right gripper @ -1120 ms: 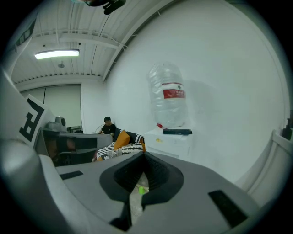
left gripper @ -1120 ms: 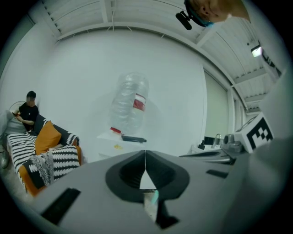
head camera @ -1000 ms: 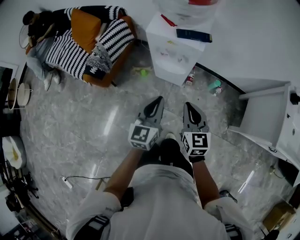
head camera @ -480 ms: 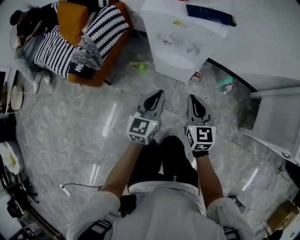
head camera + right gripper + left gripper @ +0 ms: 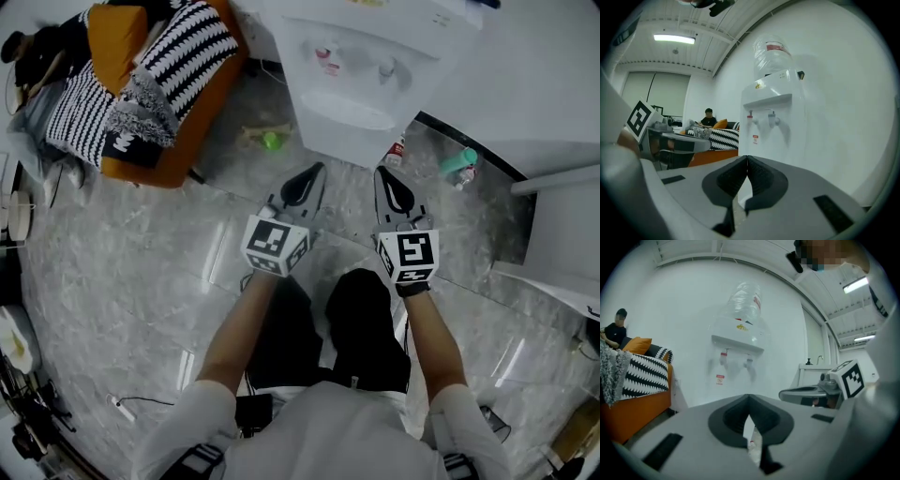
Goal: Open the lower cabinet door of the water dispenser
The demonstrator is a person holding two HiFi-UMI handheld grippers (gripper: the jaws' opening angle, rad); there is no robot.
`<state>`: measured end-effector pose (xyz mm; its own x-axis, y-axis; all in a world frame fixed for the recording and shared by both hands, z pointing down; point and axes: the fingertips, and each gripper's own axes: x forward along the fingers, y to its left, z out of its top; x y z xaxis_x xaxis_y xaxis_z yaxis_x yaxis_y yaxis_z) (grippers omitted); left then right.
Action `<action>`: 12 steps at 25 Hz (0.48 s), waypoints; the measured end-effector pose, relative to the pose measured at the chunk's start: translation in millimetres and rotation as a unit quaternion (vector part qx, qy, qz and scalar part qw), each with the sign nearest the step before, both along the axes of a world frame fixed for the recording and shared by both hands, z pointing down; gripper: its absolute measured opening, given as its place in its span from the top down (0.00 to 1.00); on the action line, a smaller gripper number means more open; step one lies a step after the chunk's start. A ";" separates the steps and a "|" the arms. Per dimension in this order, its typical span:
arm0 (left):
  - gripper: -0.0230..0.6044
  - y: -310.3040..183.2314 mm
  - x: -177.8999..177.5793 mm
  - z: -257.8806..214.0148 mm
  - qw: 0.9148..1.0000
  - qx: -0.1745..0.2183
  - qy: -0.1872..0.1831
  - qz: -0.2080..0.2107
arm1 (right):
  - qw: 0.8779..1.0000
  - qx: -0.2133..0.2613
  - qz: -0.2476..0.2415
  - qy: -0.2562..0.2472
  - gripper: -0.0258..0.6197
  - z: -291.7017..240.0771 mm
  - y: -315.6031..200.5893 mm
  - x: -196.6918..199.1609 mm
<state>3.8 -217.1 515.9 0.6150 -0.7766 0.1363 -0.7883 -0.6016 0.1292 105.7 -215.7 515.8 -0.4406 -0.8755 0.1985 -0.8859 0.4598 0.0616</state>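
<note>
The white water dispenser [image 5: 361, 66] stands against the wall at the top of the head view, two taps on its front and a water bottle on top. Both gripper views face it from a distance [image 5: 738, 338] [image 5: 773, 93]. Its lower front, below a small red sticker [image 5: 720, 379], is largely hidden behind the gripper bodies. My left gripper [image 5: 315, 170] and right gripper [image 5: 382, 173] are held side by side over the floor, short of the dispenser and pointing at it. The jaws of each [image 5: 749, 399] [image 5: 747, 159] meet at the tips with nothing between them.
An orange sofa [image 5: 141, 84] with a striped blanket stands at the left, a person seated at its far end. A green object [image 5: 272, 141] and small bottles [image 5: 459, 164] lie on the marble floor beside the dispenser. A white cabinet [image 5: 562, 234] stands at the right.
Both grippers have sunk and come closer to the dispenser, which now looks larger in the head view. The person's knees have bent. Both pairs of jaws stayed shut.
</note>
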 end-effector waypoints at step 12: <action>0.94 -1.5 15.2 84.7 0.999 0.009 0.000 0.038 | 1.000 0.022 0.022 0.001 0.95 76.9 -10.9 25.5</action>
